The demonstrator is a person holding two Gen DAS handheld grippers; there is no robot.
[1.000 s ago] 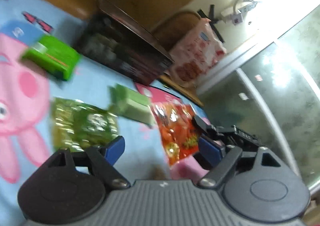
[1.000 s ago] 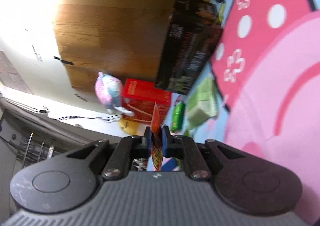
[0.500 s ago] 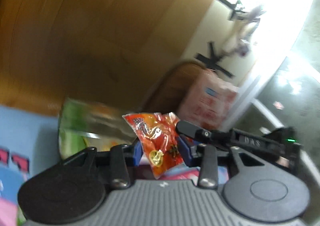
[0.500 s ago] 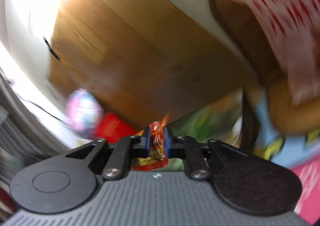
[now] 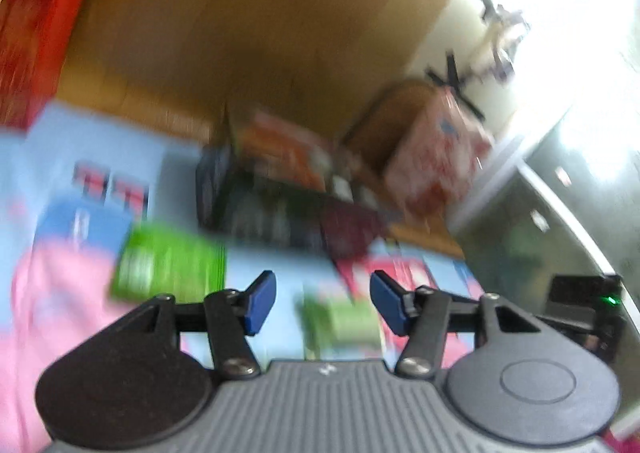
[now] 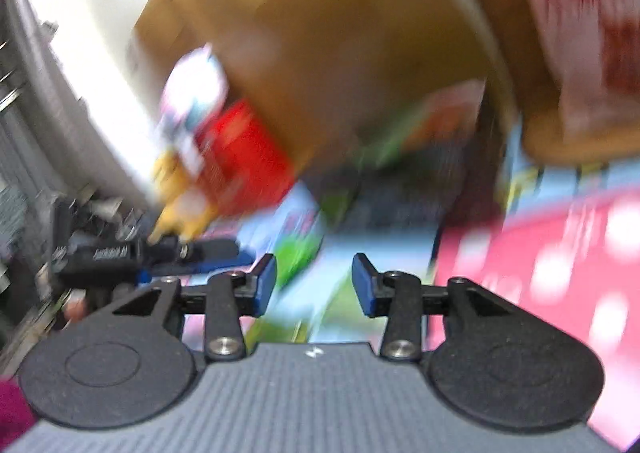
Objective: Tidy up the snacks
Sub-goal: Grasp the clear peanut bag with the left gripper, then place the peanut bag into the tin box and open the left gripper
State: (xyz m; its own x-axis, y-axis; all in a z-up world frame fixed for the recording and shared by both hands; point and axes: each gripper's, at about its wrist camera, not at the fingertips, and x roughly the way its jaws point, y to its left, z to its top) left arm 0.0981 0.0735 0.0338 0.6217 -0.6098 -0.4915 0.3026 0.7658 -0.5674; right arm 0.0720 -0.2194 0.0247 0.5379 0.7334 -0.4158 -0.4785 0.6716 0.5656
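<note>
Both views are blurred by motion. My left gripper [image 5: 322, 303] is open and empty above the cartoon play mat [image 5: 72, 285]. A bright green snack box [image 5: 168, 263] lies left of it and a pale green pack [image 5: 340, 323] lies just beyond its jaws. A dark open box [image 5: 280, 209] with orange and green snack packs [image 5: 284, 151] in it stands further back. My right gripper [image 6: 314, 285] is open and empty over the mat [image 6: 540, 273]. The dark box [image 6: 404, 197] shows ahead of it. The orange snack bag is not in either gripper.
A red carton [image 5: 36, 13] stands at the far left, also in the right wrist view [image 6: 244, 157]. A pink-and-white printed bag [image 5: 436, 157] sits on a wooden stool behind the box. The other gripper [image 6: 132, 253] shows at left. A wooden floor lies beyond the mat.
Both grippers held the orange snack bag half a second ago; both have opened and now hold nothing. Both views have swung down toward the mat and the dark box.
</note>
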